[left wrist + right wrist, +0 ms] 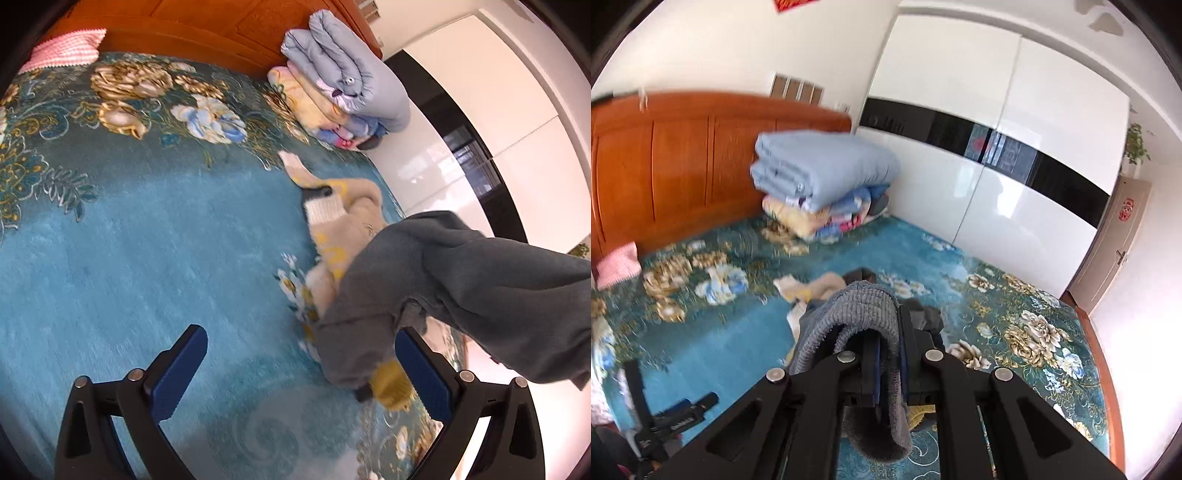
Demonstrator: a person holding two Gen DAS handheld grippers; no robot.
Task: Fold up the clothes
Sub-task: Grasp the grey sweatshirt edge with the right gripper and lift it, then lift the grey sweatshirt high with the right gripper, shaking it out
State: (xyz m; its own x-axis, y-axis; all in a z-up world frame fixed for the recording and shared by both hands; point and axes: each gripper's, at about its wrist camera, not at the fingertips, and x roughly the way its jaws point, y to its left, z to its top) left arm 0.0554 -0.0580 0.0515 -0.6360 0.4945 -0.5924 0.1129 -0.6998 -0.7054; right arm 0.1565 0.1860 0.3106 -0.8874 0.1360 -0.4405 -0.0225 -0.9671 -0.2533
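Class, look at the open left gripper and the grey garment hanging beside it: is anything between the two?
Nothing visible blocks it. The left gripper is open over bare blue bedspread, and the grey garment, held up by the right gripper, hangs by its right finger. The beige sweater lies behind the garment.

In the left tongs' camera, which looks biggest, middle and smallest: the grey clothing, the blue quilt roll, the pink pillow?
1. Grey clothing, though it hangs nearest the camera, which inflates it.
2. Blue quilt roll.
3. Pink pillow, partly cut off at the edge.
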